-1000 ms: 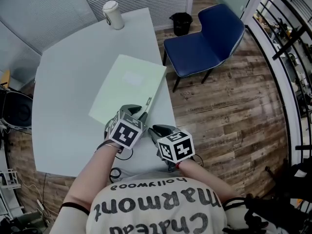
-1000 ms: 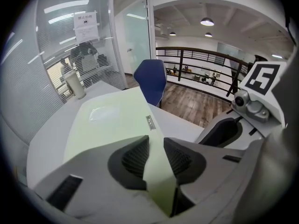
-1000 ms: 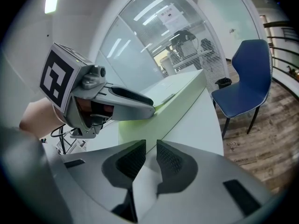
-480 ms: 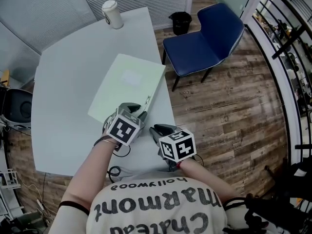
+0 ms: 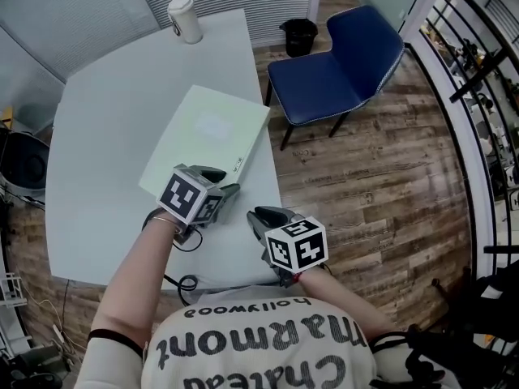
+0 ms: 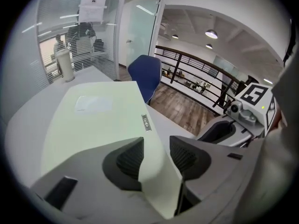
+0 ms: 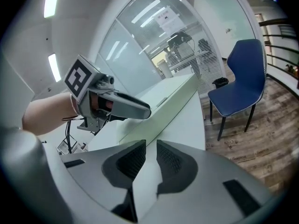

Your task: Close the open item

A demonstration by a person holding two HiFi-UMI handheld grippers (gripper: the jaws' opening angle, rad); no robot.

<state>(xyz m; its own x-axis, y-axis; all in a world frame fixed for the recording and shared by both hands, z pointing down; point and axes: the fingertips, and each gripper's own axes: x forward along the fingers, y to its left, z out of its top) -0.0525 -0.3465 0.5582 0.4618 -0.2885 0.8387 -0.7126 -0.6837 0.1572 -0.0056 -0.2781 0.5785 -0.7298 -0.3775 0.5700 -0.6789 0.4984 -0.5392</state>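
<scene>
Pale green and flat, the folder lies closed on the white table, its long side close along the table's right edge and a small metal tag near its front corner. That near corner sits between the fingers of the left gripper, which have just been opening; they stand spread wide, with no pad pressing on the cover. The right gripper hovers just beside it, over the table's near right edge, its fingers a little apart with only bare table showing through the gap.

Nothing lies on the folder. A lidded paper cup stands at the table's far corner, well apart from it. A dark cable trails from the left wrist over the near edge. Off the table to the right, a blue chair stands on the wood floor, with a black bin behind it and a railing further right.
</scene>
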